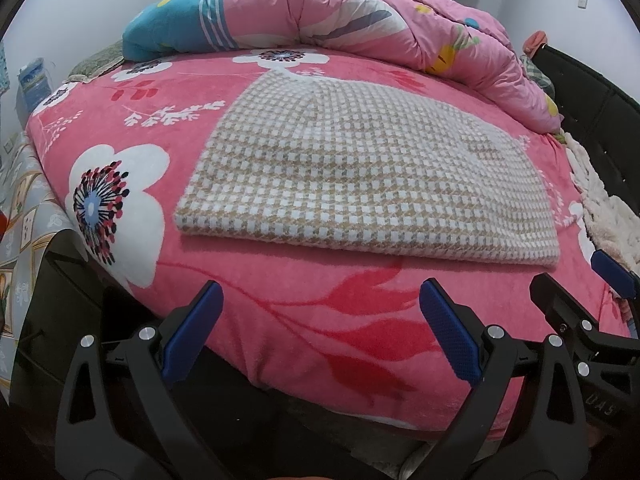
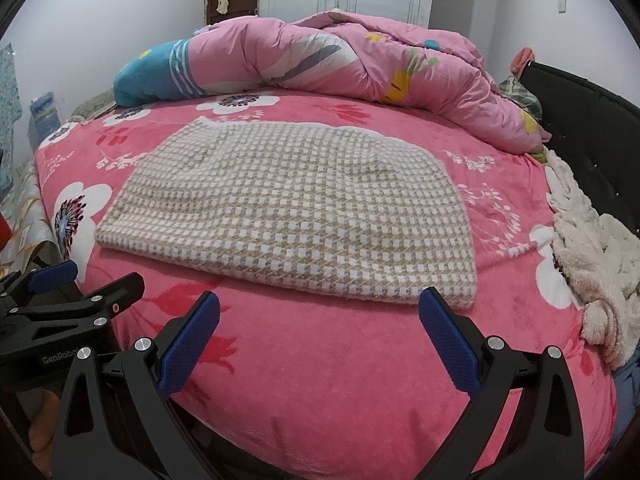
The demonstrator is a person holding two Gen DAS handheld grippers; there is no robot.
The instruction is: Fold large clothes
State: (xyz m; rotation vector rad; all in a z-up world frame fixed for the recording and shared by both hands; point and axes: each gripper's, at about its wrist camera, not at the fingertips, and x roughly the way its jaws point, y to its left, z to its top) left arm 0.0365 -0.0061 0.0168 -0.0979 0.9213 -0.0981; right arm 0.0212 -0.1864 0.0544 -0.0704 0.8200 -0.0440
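Note:
A beige-and-white houndstooth garment [image 1: 360,168] lies folded in a flat rectangle on the pink flowered bed cover [image 1: 280,320]; it also shows in the right wrist view [image 2: 296,212]. My left gripper [image 1: 320,300] is open and empty, held back over the bed's near edge, short of the garment. My right gripper [image 2: 320,312] is open and empty too, just short of the garment's near right corner. Each gripper shows in the other's view: the right gripper [image 1: 576,284] at the right, the left gripper [image 2: 92,276] at the left.
A rumpled pink quilt [image 2: 360,56] lies along the far side of the bed. A cream fluffy item [image 2: 592,264] lies at the right edge beside a black headboard [image 2: 592,92]. A patterned cloth [image 1: 20,220] hangs at the left.

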